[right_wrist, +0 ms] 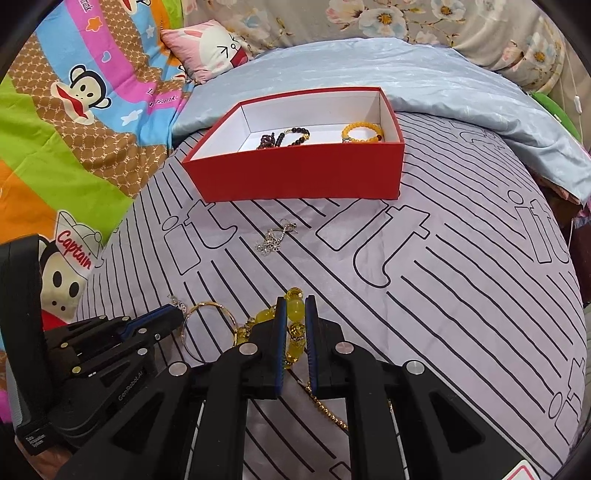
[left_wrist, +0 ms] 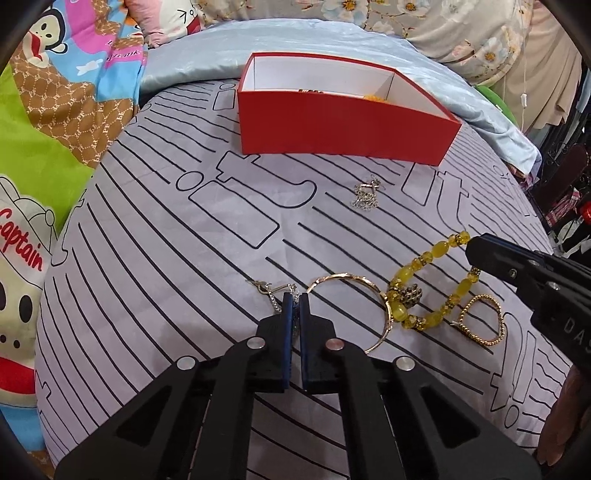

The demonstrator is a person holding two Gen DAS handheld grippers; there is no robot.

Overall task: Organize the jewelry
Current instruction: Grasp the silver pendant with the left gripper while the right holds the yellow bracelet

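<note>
A red box (left_wrist: 343, 125) (right_wrist: 295, 173) stands open at the far end of the striped bedsheet, with a dark bead bracelet (right_wrist: 284, 138) and an orange bead bracelet (right_wrist: 364, 133) inside. My left gripper (left_wrist: 295, 301) is shut on a silver earring (left_wrist: 273, 291) lying on the sheet. My right gripper (right_wrist: 294, 306) is shut on a yellow bead bracelet (left_wrist: 428, 288) (right_wrist: 295, 326) and shows in the left wrist view (left_wrist: 476, 245). A thin gold bangle (left_wrist: 354, 306) (right_wrist: 208, 325), a gold chain bracelet (left_wrist: 480, 319) and a second silver earring (left_wrist: 365, 194) (right_wrist: 275, 236) lie loose.
The striped sheet (right_wrist: 443, 295) covers a rounded bed. A cartoon blanket (right_wrist: 74, 129) lies to the left, a pale blue quilt (right_wrist: 406, 74) behind the box, and floral pillows (right_wrist: 406, 22) at the back.
</note>
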